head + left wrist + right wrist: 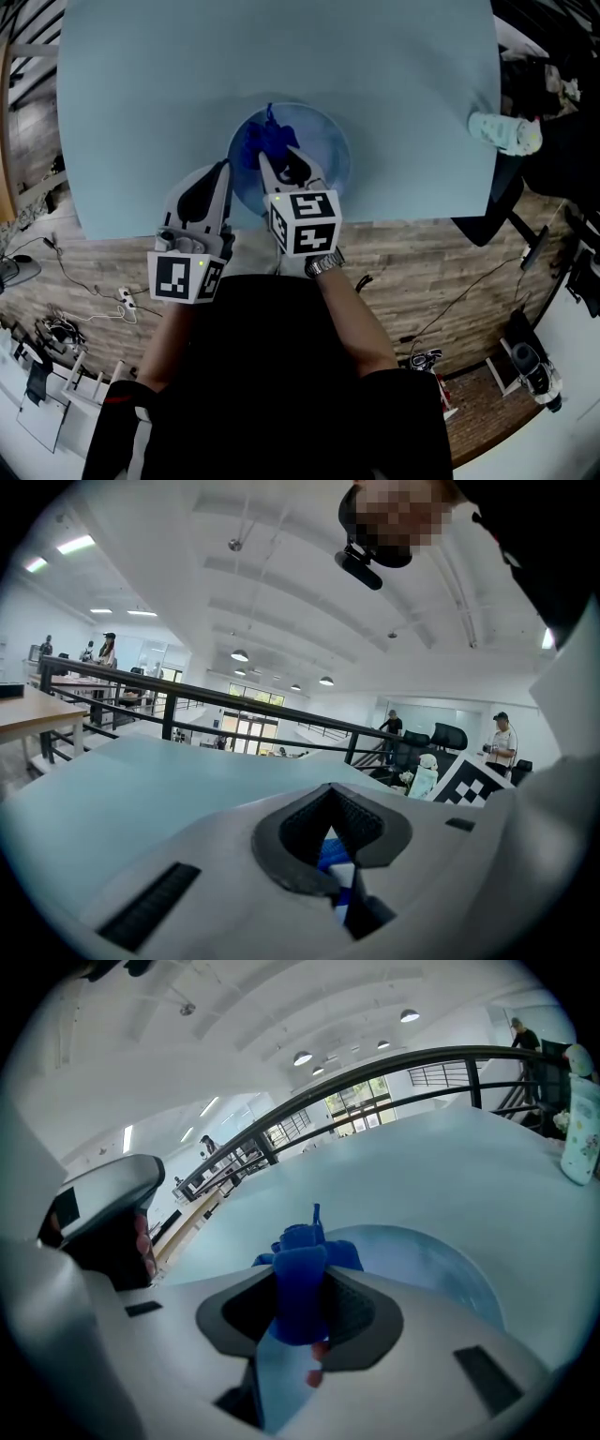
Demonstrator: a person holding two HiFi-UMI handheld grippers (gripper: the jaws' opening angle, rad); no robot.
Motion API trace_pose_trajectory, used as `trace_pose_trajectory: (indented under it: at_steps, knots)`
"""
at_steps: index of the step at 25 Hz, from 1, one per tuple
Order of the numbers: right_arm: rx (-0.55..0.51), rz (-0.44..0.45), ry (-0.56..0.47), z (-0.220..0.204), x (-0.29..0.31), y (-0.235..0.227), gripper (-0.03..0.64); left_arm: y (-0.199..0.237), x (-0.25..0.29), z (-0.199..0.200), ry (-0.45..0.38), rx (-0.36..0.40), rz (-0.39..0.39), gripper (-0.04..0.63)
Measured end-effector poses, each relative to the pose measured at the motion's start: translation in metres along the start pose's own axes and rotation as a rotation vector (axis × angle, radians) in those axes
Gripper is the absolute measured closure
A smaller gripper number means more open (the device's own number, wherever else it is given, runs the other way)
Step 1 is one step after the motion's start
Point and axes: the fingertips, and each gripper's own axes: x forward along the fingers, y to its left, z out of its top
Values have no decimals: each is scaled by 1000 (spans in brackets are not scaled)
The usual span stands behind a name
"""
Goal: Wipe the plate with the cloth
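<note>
Right hand-held gripper (266, 159) clamps the cloth (269, 137) down on the plate (323, 155) for wiping, while left hand-held gripper (225, 169) pinches the plate's near-left rim, apparently steadying it.

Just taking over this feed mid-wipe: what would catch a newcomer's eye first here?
The bright blue cloth, bunched in the right gripper's jaws over the pale blue plate at the table's near edge. Next, the left gripper closed on the plate's left rim, and a white bottle at the table's right edge.
</note>
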Motion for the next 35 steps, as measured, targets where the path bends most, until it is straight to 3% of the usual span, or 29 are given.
trace_pose_trajectory:
  at_steps: [20,35]
  knots:
    - [47,19,115,-5,40,-7,499,2,5,-4,26,-31,46,594]
    - [87,-6,114,3,36,-27,499,4,14,-3,24,-39,56,594]
